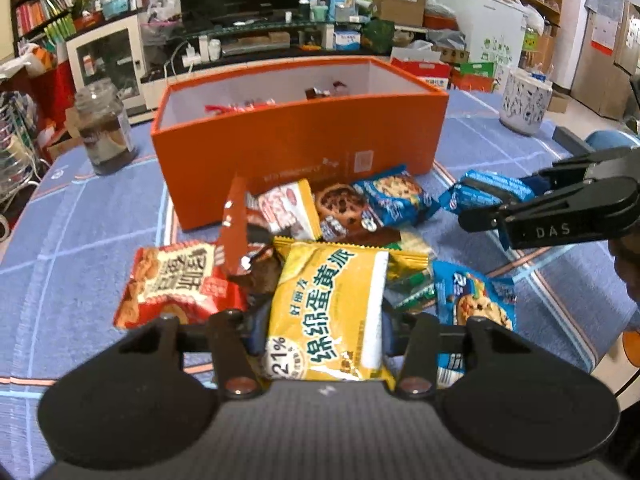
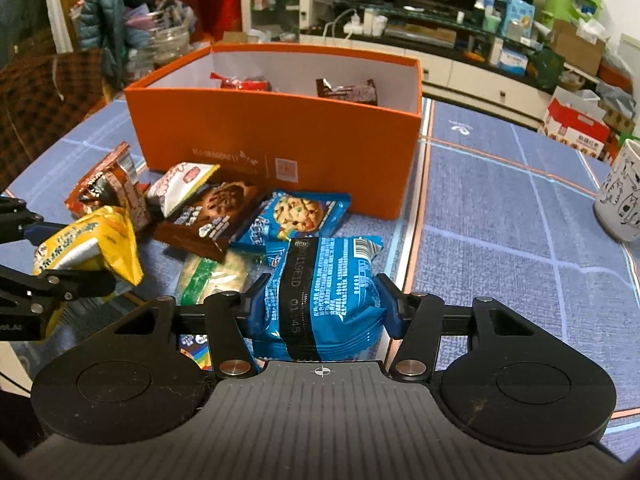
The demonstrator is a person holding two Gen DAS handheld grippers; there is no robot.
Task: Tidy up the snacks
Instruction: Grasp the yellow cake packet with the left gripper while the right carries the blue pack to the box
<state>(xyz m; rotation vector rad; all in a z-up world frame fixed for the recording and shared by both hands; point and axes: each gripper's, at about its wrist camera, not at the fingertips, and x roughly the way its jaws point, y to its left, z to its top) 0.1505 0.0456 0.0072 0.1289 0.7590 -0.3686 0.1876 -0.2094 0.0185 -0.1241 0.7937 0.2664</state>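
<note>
My left gripper (image 1: 320,326) is shut on a yellow egg-yolk-pie packet (image 1: 328,312), which it holds just above the pile. My right gripper (image 2: 320,306) is shut on a blue cookie packet (image 2: 324,292), barcode side up. In the left wrist view the right gripper (image 1: 486,210) shows at the right with that blue packet (image 1: 484,194). In the right wrist view the left gripper (image 2: 76,256) shows at the left with the yellow packet (image 2: 92,244). Behind the pile stands an orange box (image 1: 296,152) (image 2: 280,136), open at the top, with a few snacks inside.
Several loose snack packets lie before the box: a red one (image 1: 176,284), a brown cookie pack (image 2: 212,216), a blue cookie pack (image 1: 396,196) (image 2: 296,212). A glass jar (image 1: 104,128) stands at the left, a white patterned cup (image 2: 622,196) at the right, on a blue tablecloth (image 2: 500,220).
</note>
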